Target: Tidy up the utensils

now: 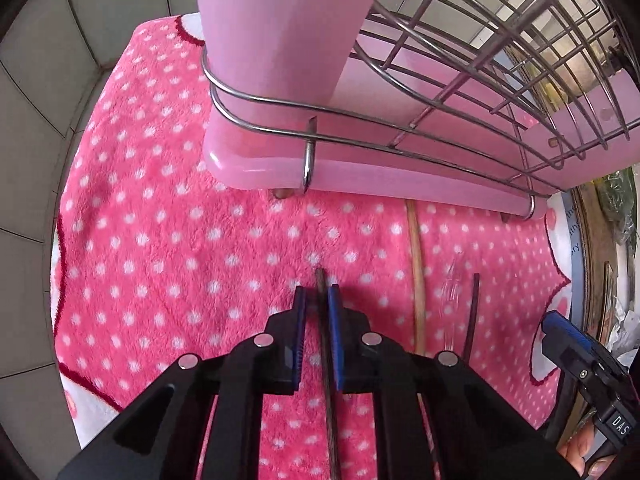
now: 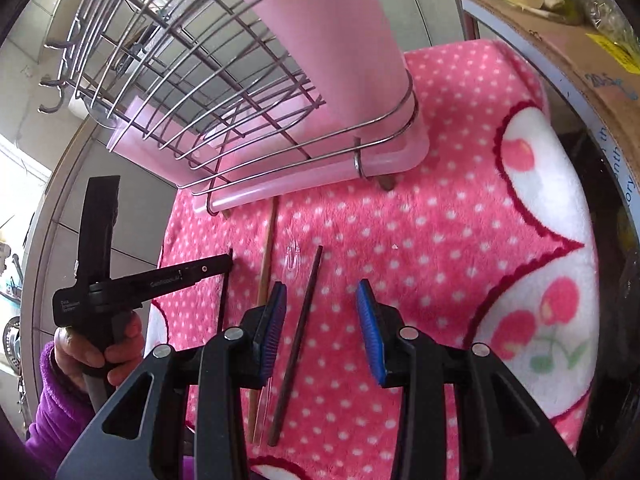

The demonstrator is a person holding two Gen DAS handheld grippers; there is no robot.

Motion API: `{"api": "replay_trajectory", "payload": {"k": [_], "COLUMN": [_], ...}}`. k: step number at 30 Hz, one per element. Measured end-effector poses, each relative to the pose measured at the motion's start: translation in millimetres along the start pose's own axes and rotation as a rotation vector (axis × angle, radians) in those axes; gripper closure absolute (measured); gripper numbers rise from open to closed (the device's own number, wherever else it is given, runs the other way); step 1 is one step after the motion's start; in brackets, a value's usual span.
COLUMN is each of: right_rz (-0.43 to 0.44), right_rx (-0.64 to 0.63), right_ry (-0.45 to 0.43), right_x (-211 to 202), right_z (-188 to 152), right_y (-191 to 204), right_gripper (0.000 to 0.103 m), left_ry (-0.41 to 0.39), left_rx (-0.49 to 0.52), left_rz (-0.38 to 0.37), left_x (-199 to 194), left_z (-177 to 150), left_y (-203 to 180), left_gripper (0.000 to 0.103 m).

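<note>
Left gripper [image 1: 317, 300], black with blue ribbed pads: fingers [image 1: 335, 322] clamped on a dark brown chopstick [image 1: 329, 380] running lengthwise between them, tip protruding just past the pads. Right gripper [image 2: 321, 306], same build: fingers [image 2: 371, 332] spread apart, held above a second dark brown chopstick [image 2: 298, 336] lying flat on a pink fleece blanket with white polka dots [image 2: 420, 240]. Just left of that chopstick in the right wrist view: a clear plastic utensil [image 2: 293, 258], hard to make out, then a light wooden chopstick [image 2: 266, 256], all roughly parallel. Light wooden chopstick's far end reaching close to the base of a pink plastic drip tray [image 1: 360, 172] fitted with a chrome wire drying rack [image 1: 500, 72]. Tall pink plastic cup-shaped holder [image 1: 280, 24] standing in one end of the rack, ringed by wire. Grey tiled wall [image 1: 44, 92] beyond. Cardboard box [image 2: 560, 36] at far right.
</note>
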State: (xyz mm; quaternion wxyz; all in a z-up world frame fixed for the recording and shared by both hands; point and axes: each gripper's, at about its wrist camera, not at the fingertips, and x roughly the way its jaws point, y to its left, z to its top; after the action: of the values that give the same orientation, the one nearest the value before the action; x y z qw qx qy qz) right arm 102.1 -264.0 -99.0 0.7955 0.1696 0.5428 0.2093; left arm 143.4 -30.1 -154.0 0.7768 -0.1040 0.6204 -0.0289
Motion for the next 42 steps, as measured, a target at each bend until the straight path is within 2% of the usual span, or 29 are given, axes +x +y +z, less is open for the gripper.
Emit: {"api": "replay_trajectory", "payload": {"k": [4,6,7,12,18,21,25,27,28,29,35,38,42], "right_rz": [-0.008,0.002,0.002,0.008,-0.049,-0.104,-0.138,-0.163,-0.182,-0.192,-0.081,-0.041,-0.029], "right_rx": [-0.004,0.013,0.02,0.05,0.029,0.023,0.006,-0.025,-0.041,-0.058,-0.009,-0.025,-0.074], "right_ry": [0.019,0.042,0.053,0.108,0.155,0.185,0.181,0.166,0.159,0.148,0.067,-0.021,-0.169], "right_x": [11.6,18.7,21.9,40.5,65.7,82.6,93.6,97.5,101.1,101.9,80.2,53.0,10.2], "right_z": [5.4,9.1,10.8,17.2,24.7,27.1,27.8,26.9,25.9,24.3,18.5,14.4,7.8], "right_y": [1.5,0.7,-0.2,0.7,16.3,20.6,30.8,37.6,42.5,45.8,35.1,38.4,46.9], "right_gripper": [0.066,0.067,0.073,0.087,0.088,0.087,0.087,0.088,0.095,0.095,0.097,0.098,0.098], "left_ry": [0.004,-0.009,-0.015,-0.063,-0.123,-0.141,-0.152,-0.153,-0.153,-0.156,-0.192,-0.24,-0.326], "left_rx": [0.038,0.057,0.054,0.009,-0.009,-0.005,-0.014,-0.025,-0.031,-0.033,-0.03,-0.026,-0.021], "left_rz": [0.03,0.048,0.042,-0.034,-0.11,-0.129,-0.149,-0.161,-0.168,-0.171,-0.186,-0.19,-0.207], "left_x": [5.9,6.3,6.2,-10.7,-40.3,-51.1,-59.2,-61.5,-63.3,-63.3,-74.7,-88.1,-112.9], "left_z": [6.1,5.5,6.6,-0.3,-9.6,-16.1,-22.4,-24.9,-25.9,-26.3,-28.9,-32.7,-41.2], "left_y": [-10.6,-14.3,-15.6,-7.7,5.9,17.2,28.0,36.7,40.7,42.4,46.4,46.7,47.2], "left_gripper": [0.093,0.098,0.099,0.099,0.099,0.099,0.099,0.099,0.099,0.099,0.099,0.099,0.099]}}
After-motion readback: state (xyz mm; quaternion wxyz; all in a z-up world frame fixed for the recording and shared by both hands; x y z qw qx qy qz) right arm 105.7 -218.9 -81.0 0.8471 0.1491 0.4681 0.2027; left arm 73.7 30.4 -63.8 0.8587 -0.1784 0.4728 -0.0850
